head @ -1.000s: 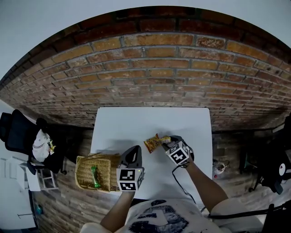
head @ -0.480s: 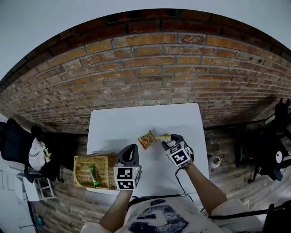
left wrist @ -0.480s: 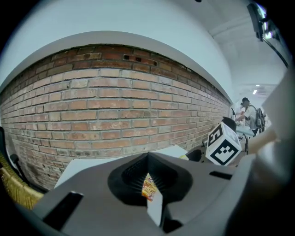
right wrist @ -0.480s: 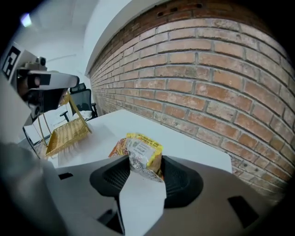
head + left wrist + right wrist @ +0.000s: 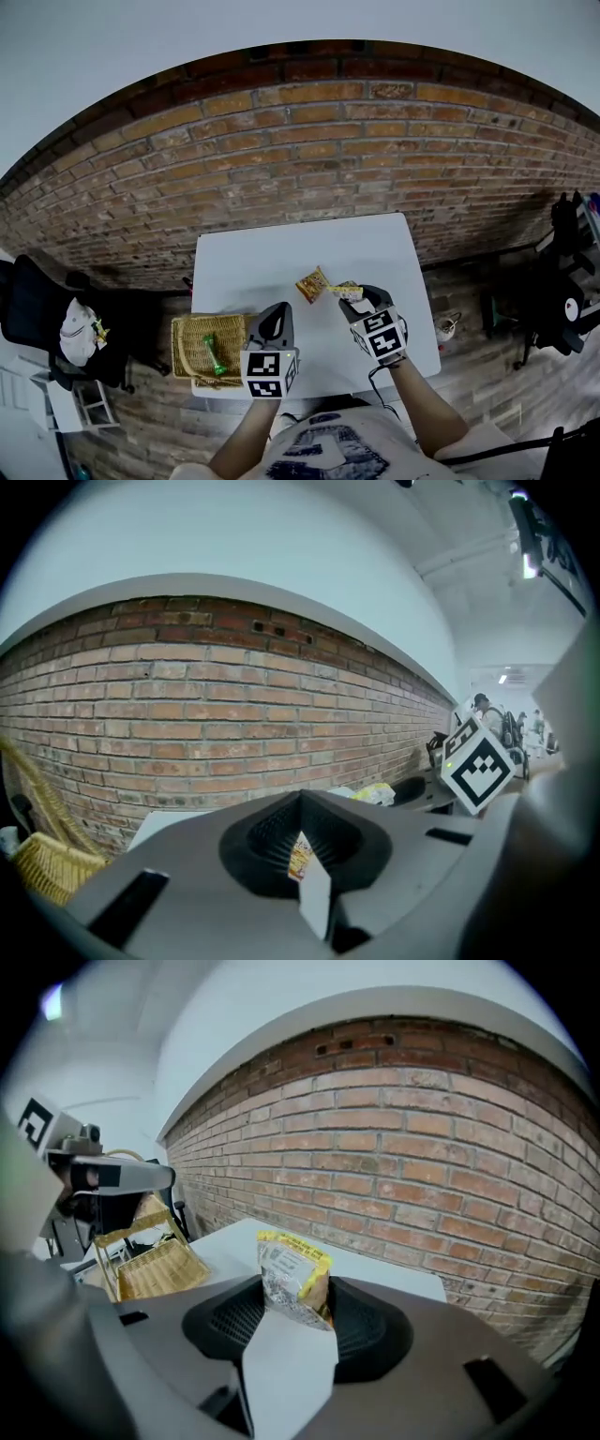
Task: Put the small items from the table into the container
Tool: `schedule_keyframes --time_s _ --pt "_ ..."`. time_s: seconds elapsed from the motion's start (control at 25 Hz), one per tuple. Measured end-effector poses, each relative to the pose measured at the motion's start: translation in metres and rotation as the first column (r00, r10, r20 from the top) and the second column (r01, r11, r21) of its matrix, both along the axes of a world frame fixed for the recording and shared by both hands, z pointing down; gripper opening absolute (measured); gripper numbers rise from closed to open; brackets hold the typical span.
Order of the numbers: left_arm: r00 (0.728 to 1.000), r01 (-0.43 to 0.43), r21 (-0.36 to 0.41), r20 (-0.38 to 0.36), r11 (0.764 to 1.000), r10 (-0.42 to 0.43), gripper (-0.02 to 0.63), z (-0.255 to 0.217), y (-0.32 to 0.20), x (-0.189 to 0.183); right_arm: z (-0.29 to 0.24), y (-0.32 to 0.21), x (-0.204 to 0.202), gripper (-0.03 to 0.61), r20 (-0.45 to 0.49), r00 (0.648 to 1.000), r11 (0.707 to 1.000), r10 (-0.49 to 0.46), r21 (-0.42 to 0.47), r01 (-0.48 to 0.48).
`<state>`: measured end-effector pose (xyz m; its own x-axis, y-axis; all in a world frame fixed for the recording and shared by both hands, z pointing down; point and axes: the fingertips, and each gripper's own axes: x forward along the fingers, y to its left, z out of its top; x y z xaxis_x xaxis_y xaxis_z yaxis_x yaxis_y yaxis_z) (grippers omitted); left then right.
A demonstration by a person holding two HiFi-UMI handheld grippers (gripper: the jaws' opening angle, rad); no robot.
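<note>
My right gripper (image 5: 354,292) is shut on a yellow and silver snack packet (image 5: 345,291), held above the white table (image 5: 281,253); in the right gripper view the packet (image 5: 292,1274) stands upright between the ribbed pads. An orange snack packet (image 5: 311,283) lies on the table just left of it. My left gripper (image 5: 275,314) hovers near the table's front edge, right of a wicker basket (image 5: 192,342) holding a green item (image 5: 214,354). Its jaws are drawn together with nothing gripped; the orange packet (image 5: 300,853) shows beyond them.
The basket sits at the table's front left corner, partly over the edge. A brick wall (image 5: 300,159) runs behind the table. A black chair with a white bag (image 5: 77,328) stands at the left, and dark equipment (image 5: 562,309) at the right.
My right gripper has lifted the yellow packet up off the table, away from the orange packet. My left gripper has also risen a little beside the basket.
</note>
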<state>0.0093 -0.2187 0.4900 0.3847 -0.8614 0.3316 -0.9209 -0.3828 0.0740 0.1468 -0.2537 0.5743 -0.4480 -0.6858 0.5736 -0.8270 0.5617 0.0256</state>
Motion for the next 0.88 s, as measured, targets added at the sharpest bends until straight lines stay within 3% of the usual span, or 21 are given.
schedule_keyframes --time_s 0.88 --pt "0.998 -0.054 0.149 -0.006 0.987 0.056 0.048 -0.058 0.130 -0.126 -0.081 0.136 -0.122 0.225 0.056 0.996 0.988 0.068 0.135 -0.075"
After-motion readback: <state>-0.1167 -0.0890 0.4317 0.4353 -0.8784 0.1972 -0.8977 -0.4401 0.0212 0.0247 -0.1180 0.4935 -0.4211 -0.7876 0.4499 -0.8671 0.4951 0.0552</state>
